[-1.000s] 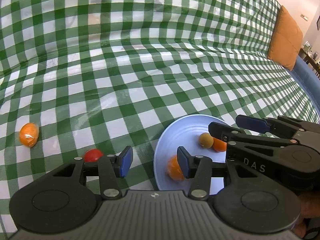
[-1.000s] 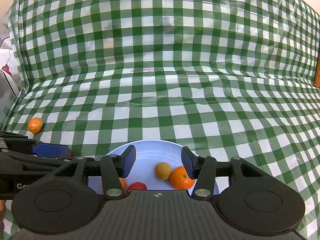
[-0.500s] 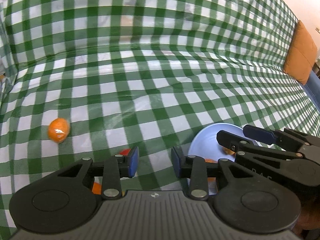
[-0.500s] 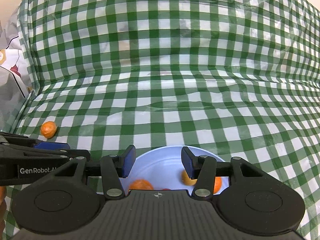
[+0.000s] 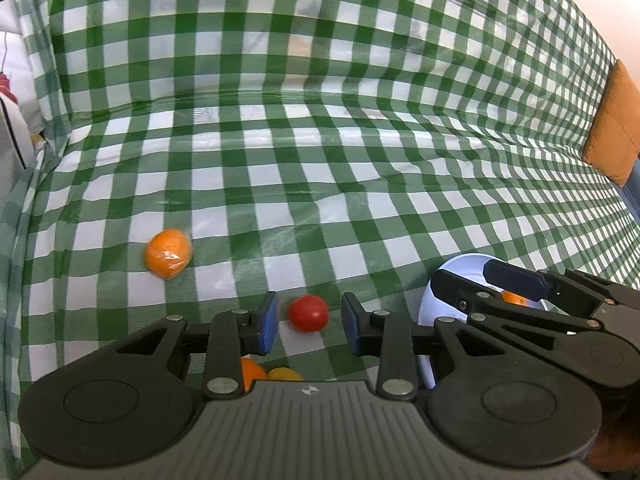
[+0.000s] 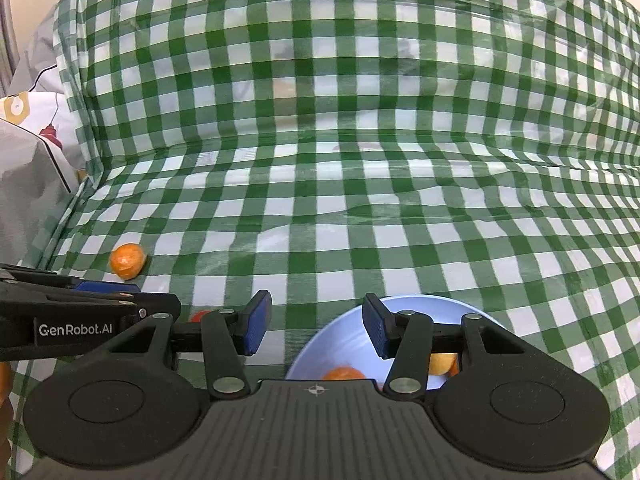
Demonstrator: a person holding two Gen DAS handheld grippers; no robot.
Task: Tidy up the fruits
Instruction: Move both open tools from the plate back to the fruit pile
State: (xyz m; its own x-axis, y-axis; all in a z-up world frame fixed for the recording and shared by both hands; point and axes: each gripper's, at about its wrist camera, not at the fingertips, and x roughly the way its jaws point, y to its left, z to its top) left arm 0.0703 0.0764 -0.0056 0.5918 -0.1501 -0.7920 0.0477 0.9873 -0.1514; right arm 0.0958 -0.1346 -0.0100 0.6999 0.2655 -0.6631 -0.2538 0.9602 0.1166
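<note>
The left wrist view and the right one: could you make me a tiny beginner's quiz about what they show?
1. True or false: the left gripper is shut on the red fruit.
2. Which fruit lies on the checked cloth farthest from the blue plate? A) the wrapped orange fruit B) the red fruit C) a banana
3. Fill in: the right gripper hovers over the rim of the ____.

Key: 1. False; its jaws stand open, with the fruit between the fingers, untouched. 2. A. 3. Blue plate.
</note>
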